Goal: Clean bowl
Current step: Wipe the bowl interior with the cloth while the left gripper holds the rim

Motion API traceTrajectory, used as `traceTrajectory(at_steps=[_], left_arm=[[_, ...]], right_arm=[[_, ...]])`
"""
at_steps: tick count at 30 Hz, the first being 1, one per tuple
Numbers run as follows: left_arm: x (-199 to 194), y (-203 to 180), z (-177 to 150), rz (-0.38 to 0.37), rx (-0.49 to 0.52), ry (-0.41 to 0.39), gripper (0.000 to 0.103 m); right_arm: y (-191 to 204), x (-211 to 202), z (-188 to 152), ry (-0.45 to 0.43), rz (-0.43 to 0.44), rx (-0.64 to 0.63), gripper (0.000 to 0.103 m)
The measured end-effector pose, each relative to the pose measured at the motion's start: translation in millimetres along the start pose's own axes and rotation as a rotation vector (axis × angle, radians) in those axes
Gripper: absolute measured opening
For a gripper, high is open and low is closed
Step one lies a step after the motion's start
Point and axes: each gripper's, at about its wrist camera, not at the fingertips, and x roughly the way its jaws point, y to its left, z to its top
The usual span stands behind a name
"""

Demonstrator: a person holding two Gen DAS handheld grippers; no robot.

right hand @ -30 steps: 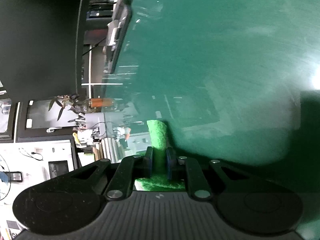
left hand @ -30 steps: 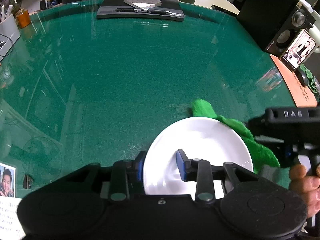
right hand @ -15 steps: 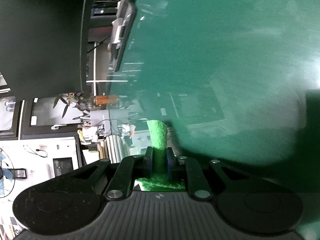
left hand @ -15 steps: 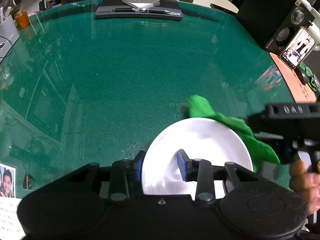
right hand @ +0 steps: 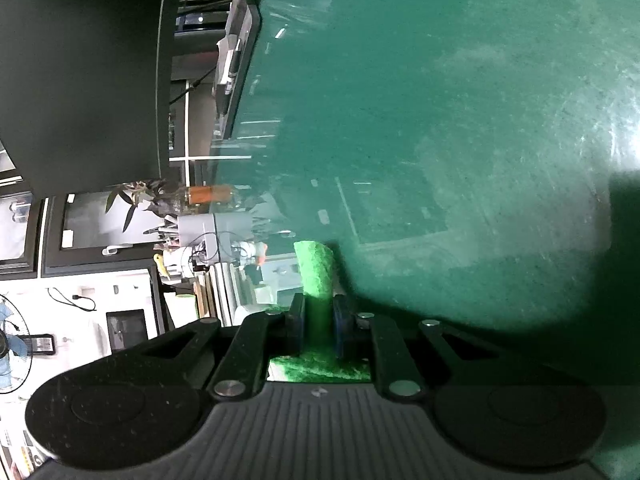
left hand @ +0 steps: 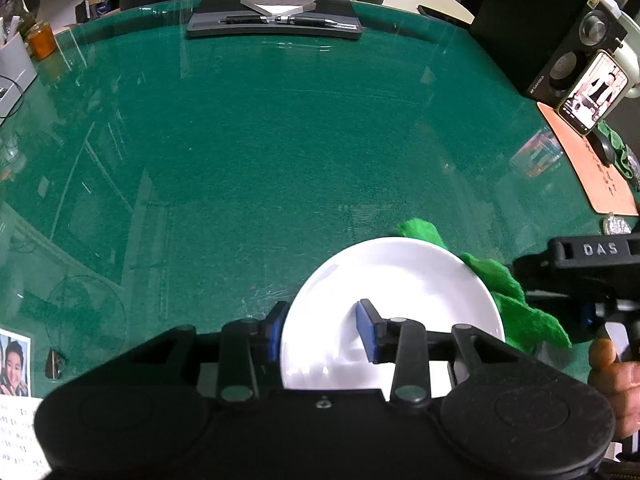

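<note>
Near rim of white bowl point(left hand: 394, 280) hidden behind left hand-held gripper point(left hand: 324, 330), clamped on that rim. Green cloth point(left hand: 508, 300) partly behind bowl, pinched by right hand-held gripper point(right hand: 318, 320). Green glass-topped bench point(left hand: 248, 152); speaker point(left hand: 548, 28) and phone point(left hand: 594, 94) far right. Cloth has slid slightly nearer.

White raised letters "DAS" stand on the black body of the right tongs point(left hand: 592, 316), at the near right. The logo on the far-right speaker point(left hand: 560, 36), the writing on the orange mat point(left hand: 600, 184) and the print on the near-left paper sheet point(left hand: 16, 436) are too small to read.
</note>
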Motion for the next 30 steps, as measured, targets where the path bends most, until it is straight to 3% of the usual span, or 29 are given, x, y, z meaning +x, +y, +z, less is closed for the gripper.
traceTrajectory(at_steps=[8,18,30], left_arm=[[0,-1,0,-0.002,0.001,0.003,0.038],[0,-4,-1,-0.001,0.01,0.004,0.039],[0,-5,-1,0.0,0.013,0.005,0.04]], right_arm=[[3,1,1,0.006,0.003,-0.017,0.015],[-19,-28,-11,-0.004,-0.007,0.04,0.015],[-3,5,-1,0.007,0.011,0.007,0.015]])
